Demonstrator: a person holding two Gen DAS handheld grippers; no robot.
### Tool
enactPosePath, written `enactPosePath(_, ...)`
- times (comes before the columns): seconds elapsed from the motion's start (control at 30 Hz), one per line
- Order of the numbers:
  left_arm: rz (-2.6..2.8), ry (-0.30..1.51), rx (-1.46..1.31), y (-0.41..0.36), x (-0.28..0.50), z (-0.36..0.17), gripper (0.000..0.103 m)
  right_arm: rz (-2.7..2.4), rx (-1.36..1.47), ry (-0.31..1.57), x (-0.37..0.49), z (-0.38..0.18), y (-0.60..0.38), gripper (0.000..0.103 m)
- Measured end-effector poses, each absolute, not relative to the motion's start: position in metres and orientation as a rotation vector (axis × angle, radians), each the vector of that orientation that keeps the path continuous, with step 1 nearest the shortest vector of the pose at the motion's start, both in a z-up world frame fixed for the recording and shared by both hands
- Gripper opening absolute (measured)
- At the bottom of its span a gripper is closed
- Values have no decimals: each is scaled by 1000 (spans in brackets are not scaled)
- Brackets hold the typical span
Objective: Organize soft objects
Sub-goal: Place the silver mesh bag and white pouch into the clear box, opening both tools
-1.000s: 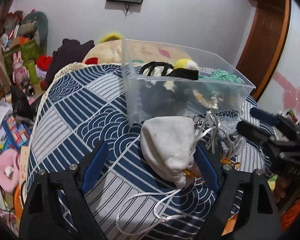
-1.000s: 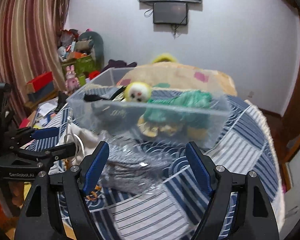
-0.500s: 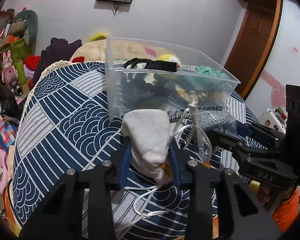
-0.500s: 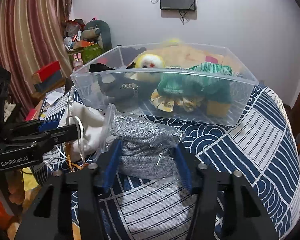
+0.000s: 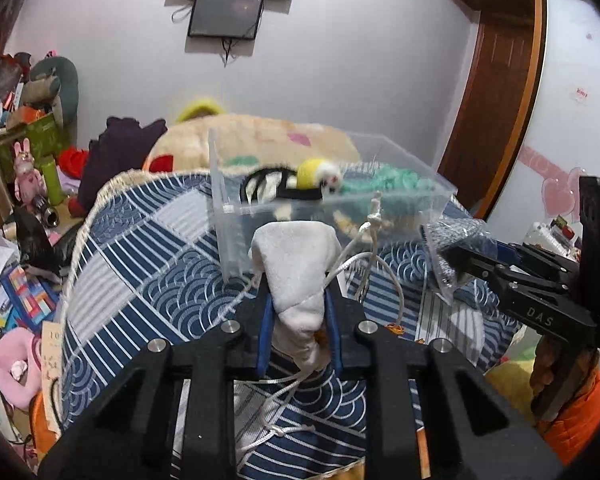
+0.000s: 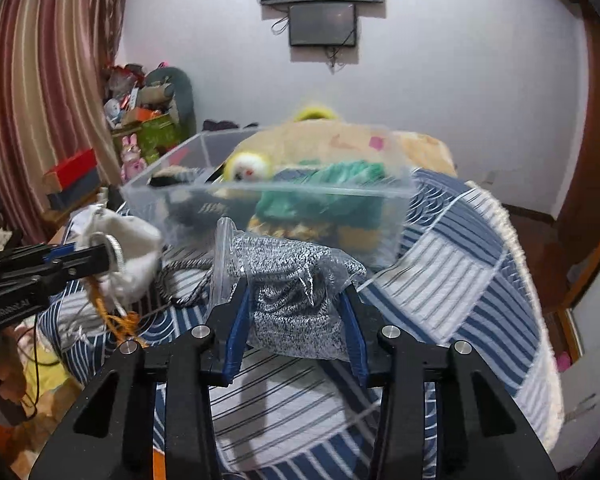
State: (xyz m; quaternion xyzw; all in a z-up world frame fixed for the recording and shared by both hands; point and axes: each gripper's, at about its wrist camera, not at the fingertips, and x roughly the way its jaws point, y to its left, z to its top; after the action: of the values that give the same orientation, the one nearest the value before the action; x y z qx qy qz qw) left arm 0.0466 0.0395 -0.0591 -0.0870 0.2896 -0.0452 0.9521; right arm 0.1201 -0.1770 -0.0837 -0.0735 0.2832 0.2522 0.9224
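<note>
Here we have both tools loaded at once. Nearest in the left wrist view, our left gripper [image 5: 298,320] has its 2 blue pads pinched on the narrow lower end of the white drawstring pouch [image 5: 294,268], so the wide end stands up in front of the lens while its white cord [image 5: 364,276] loops down loose onto the patterned cloth [image 5: 140,264]. We judge the grip sits low on the pouch so the bulk can go into the box first.

Nearest in the right wrist view, our right gripper [image 6: 296,328] is likewise closed on the bagged grey knit [image 6: 296,292], squeezing the clear plastic bag and the speckled fabric inside it together. The bag's open flap sticks up at the left, and a dark speckled cord [image 6: 188,280] trails from it onto the cloth. The plastic looks slippery, so we think a firm pinch through to the knit is what keeps it from sliding out.

Just beyond both loads stands the clear plastic bin [image 6: 268,196], well in from the cloth's near edge. It already holds a yellow-and-white plush [image 6: 246,166], a green knitted piece [image 6: 332,192] and some black items, blurred here. Both loads hang in front of the bin's near wall, about level with its rim, so we judge the step in hand is carrying them over that wall.

Farther off are a beige cushion [image 5: 260,140] and a wall screen [image 6: 322,24].
</note>
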Motion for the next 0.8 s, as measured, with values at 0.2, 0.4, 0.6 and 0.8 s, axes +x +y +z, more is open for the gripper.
enactPosePath(0.2,-71,517,-191,51,47,-30,23,465,-127,522,122,-60,-192,39)
enactPosePath(0.4,-41,458,-189,61,56,-4,23,446,-126,459,125,-38,-190,39)
enactPosePath(0.6,-24,392,-182,60,68,19,23,425,-146,394,136,-17,-178,39)
enactPosePath(0.8,-6,360,-169,54,90,24,23,445,-155,382,153,-13,-155,39)
